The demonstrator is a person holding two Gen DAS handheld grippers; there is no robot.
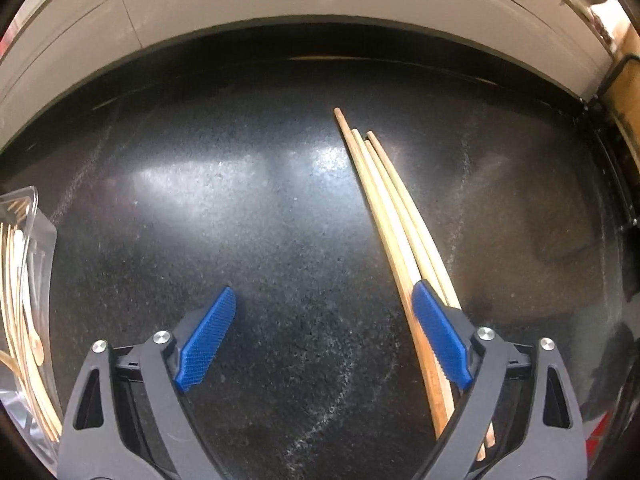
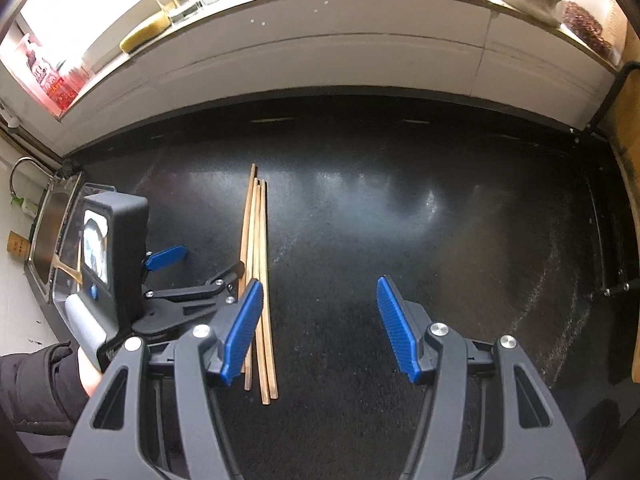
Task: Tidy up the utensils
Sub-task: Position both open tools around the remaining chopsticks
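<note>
We saw four long pale wooden chopsticks [image 2: 256, 280] lying side by side in a tight bundle on the dark speckled stone desk [image 2: 400, 220], tips pointing toward twelve o'clock, toward the white tiled wall [image 2: 320, 60].

In the left wrist view, the left gripper [image 1: 324, 336] hung over the desk with its jaws released and nothing between them. The chopsticks [image 1: 384, 200] ran from about twelve o'clock down toward five o'clock, passing under the right-hand blue ribbed pad [image 1: 438, 336]; whether that pad touched them we could not tell. At nine o'clock stood a clear plastic container [image 1: 38, 240] holding thin wooden utensils [image 1: 16, 320].

In the right wrist view, the right gripper [image 2: 320, 328] also had its jaws released, with bare desk between the pads. The bundle lay at its ten o'clock, partly behind the left-hand blue pad [image 2: 242, 332]. The left gripper [image 2: 192, 270] showed at nine o'clock, held by a hand [image 2: 90, 372] in a dark sleeve [image 2: 36, 380], its jaws just beside the bundle. A steel sink [image 2: 48, 232] sat at the far nine o'clock edge.
</note>
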